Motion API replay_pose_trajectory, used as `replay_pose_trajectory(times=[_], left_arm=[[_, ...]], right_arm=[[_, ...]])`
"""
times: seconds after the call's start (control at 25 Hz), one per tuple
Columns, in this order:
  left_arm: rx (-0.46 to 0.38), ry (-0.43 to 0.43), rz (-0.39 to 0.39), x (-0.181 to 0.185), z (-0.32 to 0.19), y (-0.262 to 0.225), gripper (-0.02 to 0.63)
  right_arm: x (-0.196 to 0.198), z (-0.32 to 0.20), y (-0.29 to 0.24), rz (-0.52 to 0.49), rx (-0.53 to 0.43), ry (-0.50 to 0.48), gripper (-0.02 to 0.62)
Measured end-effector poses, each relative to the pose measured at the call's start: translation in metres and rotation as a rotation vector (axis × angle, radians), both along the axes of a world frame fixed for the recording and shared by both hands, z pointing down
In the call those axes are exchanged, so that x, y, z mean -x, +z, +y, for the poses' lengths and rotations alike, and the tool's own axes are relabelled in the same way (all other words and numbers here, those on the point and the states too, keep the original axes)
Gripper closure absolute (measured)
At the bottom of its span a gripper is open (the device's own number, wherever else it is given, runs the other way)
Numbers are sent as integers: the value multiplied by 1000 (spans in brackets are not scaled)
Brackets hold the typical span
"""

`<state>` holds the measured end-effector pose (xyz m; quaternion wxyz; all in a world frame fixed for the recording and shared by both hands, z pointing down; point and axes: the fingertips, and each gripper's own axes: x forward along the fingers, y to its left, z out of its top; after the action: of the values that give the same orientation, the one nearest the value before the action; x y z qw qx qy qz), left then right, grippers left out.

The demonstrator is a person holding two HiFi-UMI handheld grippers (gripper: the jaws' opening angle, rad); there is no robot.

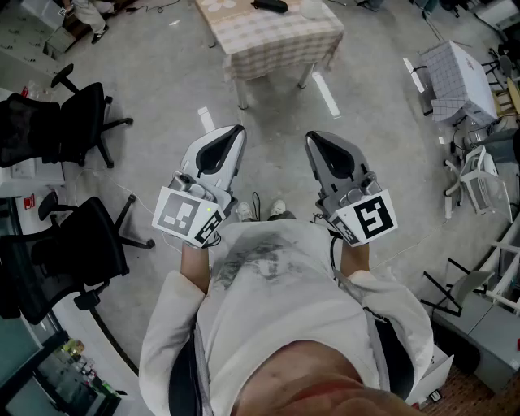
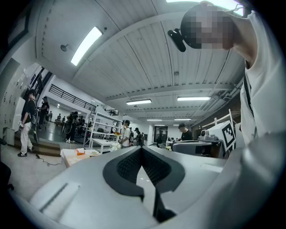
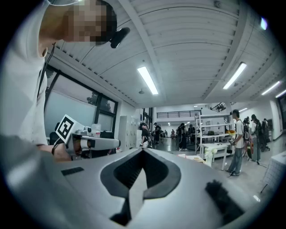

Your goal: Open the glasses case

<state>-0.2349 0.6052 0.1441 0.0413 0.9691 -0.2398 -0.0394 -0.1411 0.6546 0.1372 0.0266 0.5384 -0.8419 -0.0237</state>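
Closest to the lens is the person's white shirt point(image 1: 284, 309), with both forearms held out in front of the chest; each hand carries a gripper held level above the floor. The left gripper point(image 1: 236, 128) is clenched, its dark ridged pads point(image 2: 134, 163) pressed together with nothing between them; the right gripper point(image 3: 143, 150) is likewise closed tight on nothing. The two sit side by side, a little apart, each with its marker cube point(image 1: 187, 216) at the rear, near the wrist. Well ahead of them stands a table point(image 1: 276, 45) under a checked cloth; a dark oblong thing point(image 1: 270, 5) lies at its far edge, well out of reach of either tool, and I cannot tell from here whether it is the glasses case. The floor point(image 1: 162, 73) is bare grey concrete; the person's shoes point(image 1: 260, 211) show just below the grippers. Two black office chairs point(image 1: 81, 122) stand off to the left; a white box-like piece with a grid pattern point(image 1: 459, 81) stands at the right. The gripper views show a ribbed ceiling with strip lights point(image 3: 147, 80), white shelving point(image 3: 214, 129), and several people point(image 3: 237, 138) standing about the hall.
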Motion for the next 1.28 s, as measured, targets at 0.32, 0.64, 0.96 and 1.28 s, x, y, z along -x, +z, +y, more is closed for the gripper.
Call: replay_pose_trajectory(times=[0.32,0.64,0.96,1.28], left_arm=[[9,2,-25,-20,2,8,598],[16,-29,-47,-47,13,8,598],[20,-56,-83,-59,10,16,598],[24,-23,-65,-56,-42,22,598]], right_arm=[[-20,0,7,-9,11,8,581],[-49,8,10,-22,0,-13,580],[-60,-1,17,-37,12,-52,580],[-56,-51,21,-35,24,-27,580]])
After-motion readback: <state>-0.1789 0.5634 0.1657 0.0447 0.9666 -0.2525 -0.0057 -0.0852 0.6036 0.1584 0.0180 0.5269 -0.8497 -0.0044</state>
